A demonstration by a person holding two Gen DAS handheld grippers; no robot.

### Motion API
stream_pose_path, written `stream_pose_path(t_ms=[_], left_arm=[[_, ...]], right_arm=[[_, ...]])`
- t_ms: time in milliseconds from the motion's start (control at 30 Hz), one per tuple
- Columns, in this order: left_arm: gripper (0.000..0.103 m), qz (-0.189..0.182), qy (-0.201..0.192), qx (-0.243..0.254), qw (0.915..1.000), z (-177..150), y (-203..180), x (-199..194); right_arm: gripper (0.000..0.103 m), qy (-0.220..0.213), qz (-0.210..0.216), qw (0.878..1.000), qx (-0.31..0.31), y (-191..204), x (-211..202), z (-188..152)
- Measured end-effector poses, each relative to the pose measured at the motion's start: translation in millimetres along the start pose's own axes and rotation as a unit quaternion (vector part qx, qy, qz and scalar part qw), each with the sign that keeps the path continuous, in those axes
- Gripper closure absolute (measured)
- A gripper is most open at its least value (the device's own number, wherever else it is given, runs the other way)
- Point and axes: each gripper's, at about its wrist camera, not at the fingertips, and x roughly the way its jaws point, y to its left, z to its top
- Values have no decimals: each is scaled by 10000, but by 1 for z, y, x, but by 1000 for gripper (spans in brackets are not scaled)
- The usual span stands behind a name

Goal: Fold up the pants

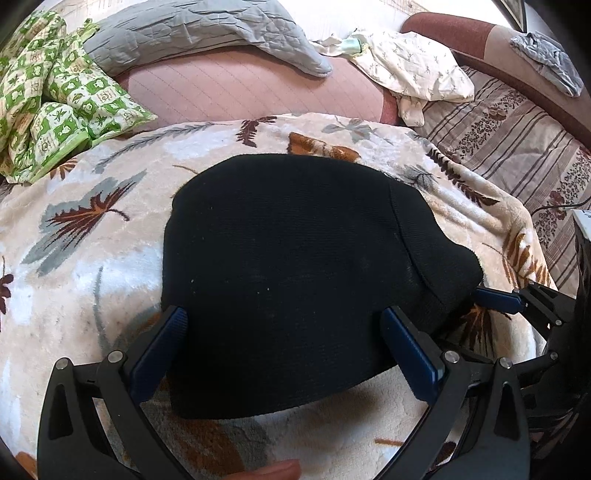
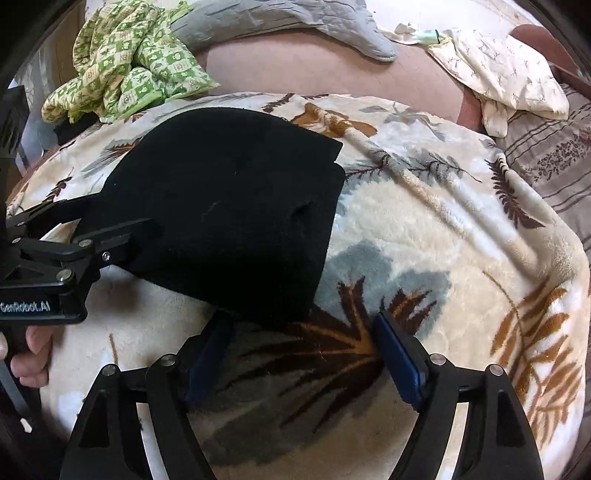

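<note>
The black pants (image 1: 295,280), folded into a compact pad, lie on a leaf-print fleece blanket (image 1: 92,258) over the bed; soft, light and limp, they look best pinched at a thick folded edge. The left hand-held gripper (image 1: 284,339) gapes unclenched astride their six-o'clock edge, and the right hand-held gripper (image 2: 303,354) stands released at their five o'clock, gripping nothing. Beyond, at twelve o'clock, a green patterned quilt (image 1: 48,96) and grey pillow (image 1: 207,33) are heaped.
</note>
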Motion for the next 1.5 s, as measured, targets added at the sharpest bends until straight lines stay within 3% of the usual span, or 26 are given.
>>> stream_pose_path(t_ms=[267,433,1500], left_arm=[[0,297,145,4,9995,-22,-3,-12],[0,439,341,36,9984,-25,-5,-6],[0,434,433,-1,9981,-28,-3,0]], right_arm=[[12,-81,44,9999,144,-17,-7,-12],[1,-86,-212,9997,88,-11,-5,-14],[1,-65,-246,9996,101,-13,-4,-15]])
